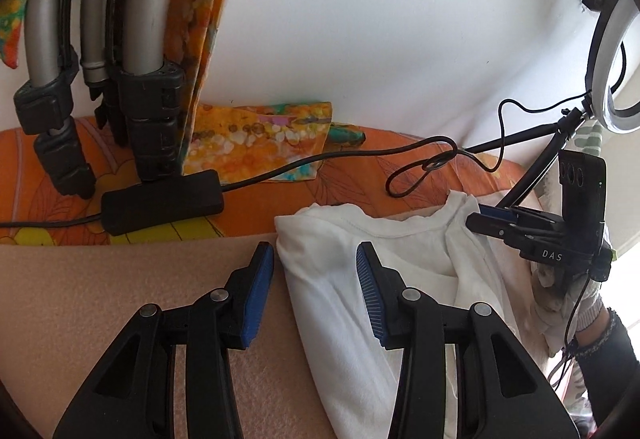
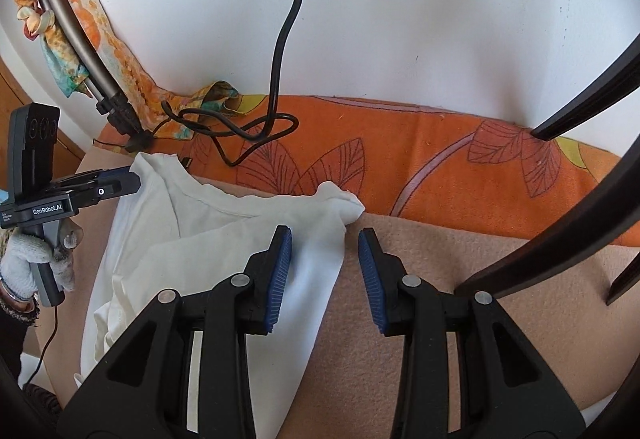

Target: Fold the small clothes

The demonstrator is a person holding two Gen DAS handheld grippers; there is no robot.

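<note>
Two claws, left claw and right claw, hang released over a white shirt near the table's back edge.

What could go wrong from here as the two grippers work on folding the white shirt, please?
1. The black cable lies looped just behind the white shirt's collar; a gripper might snag it.
2. The left gripper and the right gripper both hang open over opposite edges of the shirt; grabbing unevenly could skew the fold.
</note>
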